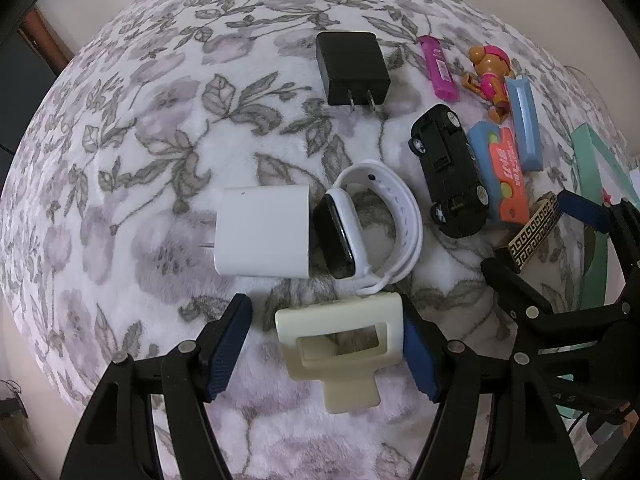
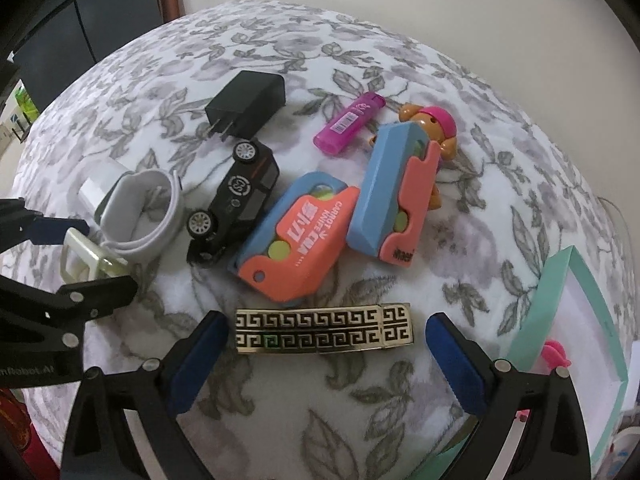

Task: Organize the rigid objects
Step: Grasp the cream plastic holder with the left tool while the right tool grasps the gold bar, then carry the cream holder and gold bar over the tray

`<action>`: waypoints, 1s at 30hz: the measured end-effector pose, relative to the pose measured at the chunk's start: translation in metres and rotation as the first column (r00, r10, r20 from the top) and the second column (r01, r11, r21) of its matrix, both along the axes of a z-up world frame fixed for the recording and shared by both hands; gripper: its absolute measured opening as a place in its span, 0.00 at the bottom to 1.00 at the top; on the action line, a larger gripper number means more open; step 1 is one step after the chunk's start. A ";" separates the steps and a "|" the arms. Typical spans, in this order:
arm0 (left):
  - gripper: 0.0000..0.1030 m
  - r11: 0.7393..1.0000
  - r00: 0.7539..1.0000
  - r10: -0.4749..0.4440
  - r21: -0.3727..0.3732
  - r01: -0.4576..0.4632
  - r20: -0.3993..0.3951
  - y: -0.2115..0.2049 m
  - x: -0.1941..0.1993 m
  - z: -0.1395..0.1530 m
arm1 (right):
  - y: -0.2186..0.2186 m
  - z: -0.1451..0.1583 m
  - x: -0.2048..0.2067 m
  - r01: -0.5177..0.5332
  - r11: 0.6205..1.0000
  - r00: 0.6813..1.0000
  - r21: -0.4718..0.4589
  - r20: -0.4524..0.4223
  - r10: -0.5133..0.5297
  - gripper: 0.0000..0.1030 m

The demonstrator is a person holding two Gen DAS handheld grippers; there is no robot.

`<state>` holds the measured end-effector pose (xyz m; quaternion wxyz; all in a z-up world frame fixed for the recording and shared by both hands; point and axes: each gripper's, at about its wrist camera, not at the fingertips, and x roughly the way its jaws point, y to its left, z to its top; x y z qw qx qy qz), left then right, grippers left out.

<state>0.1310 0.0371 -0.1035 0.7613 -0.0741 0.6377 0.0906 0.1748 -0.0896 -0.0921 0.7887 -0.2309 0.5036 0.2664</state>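
Note:
My left gripper (image 1: 326, 350) is open around a cream plastic clip (image 1: 344, 344); its right pad touches the clip, the left pad stands apart. Beyond it lie a white charger (image 1: 262, 236) and a white smartwatch (image 1: 372, 228). My right gripper (image 2: 326, 356) is open, its fingers on either side of a black-and-gold patterned bar (image 2: 324, 330) without touching it. A black toy car (image 2: 236, 196), two orange-and-blue toy knives (image 2: 300, 236) (image 2: 390, 196), a magenta lighter (image 2: 348, 122), a toy dog (image 2: 434, 126) and a black charger (image 2: 248, 104) lie on the floral cloth.
A mint-green open box (image 2: 576, 320) stands at the right edge of the table, with a pink item inside. The floral cloth (image 1: 160, 140) covers the table. A wall runs behind the far edge.

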 end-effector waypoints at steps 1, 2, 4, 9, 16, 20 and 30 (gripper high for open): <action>0.71 1.000 1.000 0.000 0.001 0.000 0.001 0.000 0.001 0.000 | 0.001 0.000 -0.001 0.000 1.000 1.000 0.000 0.004 0.000 0.96; 0.71 1.000 1.000 0.001 0.000 -0.001 0.001 -0.001 0.002 -0.002 | 0.000 0.000 -0.001 0.001 1.000 1.000 0.011 -0.002 -0.001 0.90; 0.71 1.000 1.000 0.001 -0.002 -0.001 0.001 -0.003 0.002 -0.002 | 0.000 0.000 -0.001 0.007 0.999 1.000 0.043 -0.022 -0.006 0.86; 0.67 1.000 1.000 -0.023 0.002 0.023 0.000 -0.011 -0.001 -0.002 | -0.002 0.001 -0.001 0.014 0.998 0.999 0.064 -0.033 -0.011 0.82; 0.55 0.997 0.997 -0.071 0.009 0.071 0.008 -0.029 0.000 0.002 | -0.001 0.000 -0.004 0.016 0.998 0.999 0.054 -0.031 -0.015 0.82; 0.54 0.997 0.997 -0.071 0.003 0.071 0.009 -0.033 0.001 0.003 | -0.002 0.001 -0.005 0.016 0.999 0.999 0.051 -0.032 -0.015 0.82; 0.54 0.997 0.997 -0.069 -0.028 0.070 0.019 -0.016 -0.003 0.007 | -0.006 0.002 -0.007 0.047 0.997 0.998 0.059 -0.044 -0.045 0.81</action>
